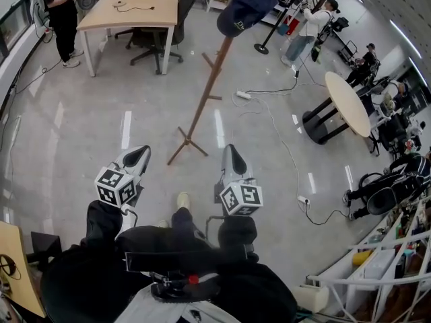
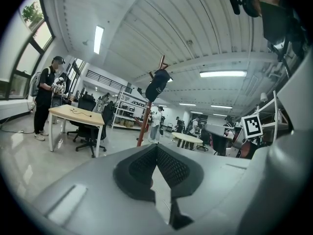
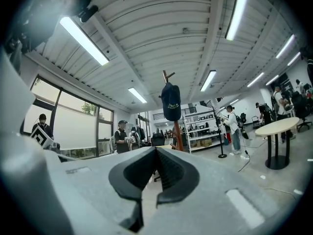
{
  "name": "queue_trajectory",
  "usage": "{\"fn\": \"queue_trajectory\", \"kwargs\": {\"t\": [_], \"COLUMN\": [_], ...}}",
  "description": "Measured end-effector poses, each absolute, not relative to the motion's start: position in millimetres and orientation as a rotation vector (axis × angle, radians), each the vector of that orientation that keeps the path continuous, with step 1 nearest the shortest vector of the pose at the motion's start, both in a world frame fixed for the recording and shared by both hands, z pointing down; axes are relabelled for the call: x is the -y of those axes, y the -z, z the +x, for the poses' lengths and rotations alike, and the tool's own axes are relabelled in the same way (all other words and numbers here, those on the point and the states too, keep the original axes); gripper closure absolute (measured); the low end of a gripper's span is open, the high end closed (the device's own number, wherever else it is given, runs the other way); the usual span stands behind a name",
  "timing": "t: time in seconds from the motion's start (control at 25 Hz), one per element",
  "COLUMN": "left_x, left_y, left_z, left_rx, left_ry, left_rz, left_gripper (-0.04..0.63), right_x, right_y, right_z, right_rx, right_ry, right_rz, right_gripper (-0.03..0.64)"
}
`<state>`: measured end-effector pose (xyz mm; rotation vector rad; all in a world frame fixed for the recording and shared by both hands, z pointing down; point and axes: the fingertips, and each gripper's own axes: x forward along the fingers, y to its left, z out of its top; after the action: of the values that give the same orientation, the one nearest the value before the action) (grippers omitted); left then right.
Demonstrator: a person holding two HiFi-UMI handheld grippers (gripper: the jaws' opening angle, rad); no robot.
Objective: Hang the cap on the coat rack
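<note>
Two hand-held grippers, left (image 1: 138,155) and right (image 1: 232,157), each with its jaws pressed together tip to tip and nothing between them, are held side by side low over the pale floor (image 1: 81,133). One dark blue cap (image 1: 247,5) hangs over the top of the wooden coat rack (image 1: 209,89), which stands on the floor ahead of both grippers and well apart from them. Also present: a wooden desk (image 1: 131,12) beyond the rack and a round table (image 1: 347,103) to its right.
</note>
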<state>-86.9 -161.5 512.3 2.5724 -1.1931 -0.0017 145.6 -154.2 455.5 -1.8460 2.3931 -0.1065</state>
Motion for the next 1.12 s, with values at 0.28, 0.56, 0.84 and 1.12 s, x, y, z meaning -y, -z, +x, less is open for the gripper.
{"fn": "queue_trajectory", "kwargs": {"t": [0.28, 0.56, 0.84, 1.12], "left_x": [165.0, 170.6, 174.1, 174.2], "left_y": [-515.3, -514.2, -517.6, -521.5], "left_z": [-93.8, -96.5, -96.9, -95.8], "left_rx": [1.215, 1.209, 1.197, 1.196], "left_ry": [0.002, -0.001, -0.01, -0.015], "left_rz": [2.558, 2.564, 2.556, 2.551], "left_gripper": [0.592, 0.592, 0.592, 0.592], "right_x": [149.4, 144.4, 140.2, 140.3], "right_y": [-472.1, -485.3, -494.3, -500.2], "right_z": [142.2, 133.9, 123.0, 120.6], "right_rx": [-2.395, -2.393, -2.414, -2.431], "right_ry": [0.149, 0.167, 0.206, 0.223], "right_rz": [-1.849, -1.849, -1.815, -1.811], "right_gripper": [0.612, 0.614, 0.614, 0.614]}}
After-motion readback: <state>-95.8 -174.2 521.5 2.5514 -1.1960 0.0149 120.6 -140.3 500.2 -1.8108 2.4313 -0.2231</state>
